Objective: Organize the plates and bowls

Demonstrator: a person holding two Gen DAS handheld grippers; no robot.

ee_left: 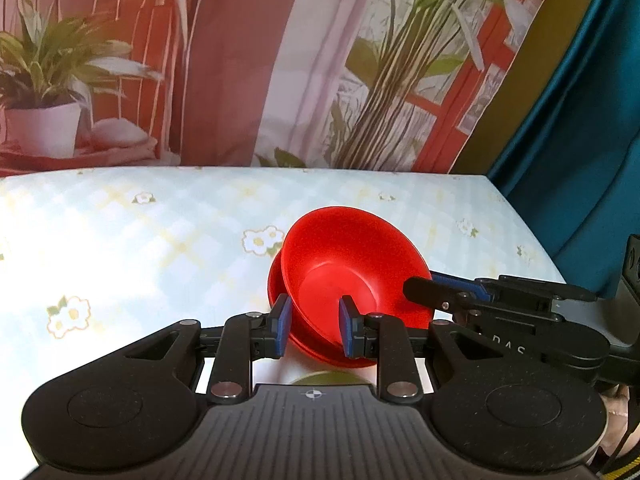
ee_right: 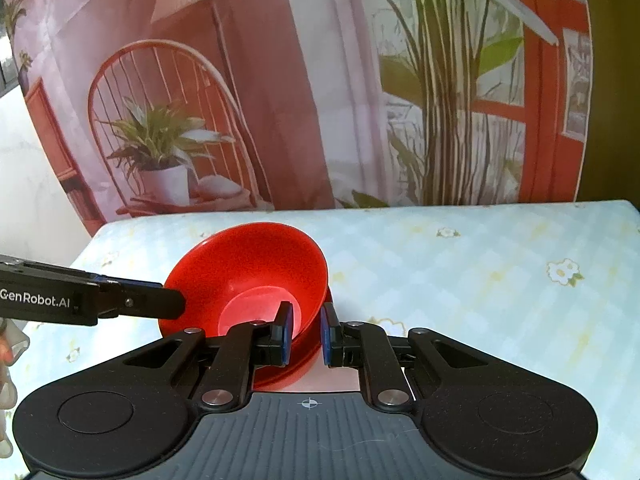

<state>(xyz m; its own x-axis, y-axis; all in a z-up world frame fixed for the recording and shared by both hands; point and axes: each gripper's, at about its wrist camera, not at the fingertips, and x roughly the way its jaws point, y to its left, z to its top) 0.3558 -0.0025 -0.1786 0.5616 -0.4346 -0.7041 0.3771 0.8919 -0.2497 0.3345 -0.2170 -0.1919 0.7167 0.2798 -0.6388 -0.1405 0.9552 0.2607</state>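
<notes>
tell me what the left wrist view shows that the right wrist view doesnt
Only the left wrist view shows the teal curtain and a yellow-green object under the left gripper. Only the right wrist view shows the white wall and fingertips of a hand. Both show the red bowl tilted on a red plate, each gripper's fingers straddling their edges, the right gripper, and the floral tablecloth.

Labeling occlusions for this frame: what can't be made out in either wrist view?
- Plate under the bowl: mostly hidden by the bowl, both views.
- Green object, left view: gripper body covers it; identity unclear.
- Left gripper, right gripper: whether pads actually press the bowl wall is unclear.
- Hand, right view: cut off at the edge.
</notes>
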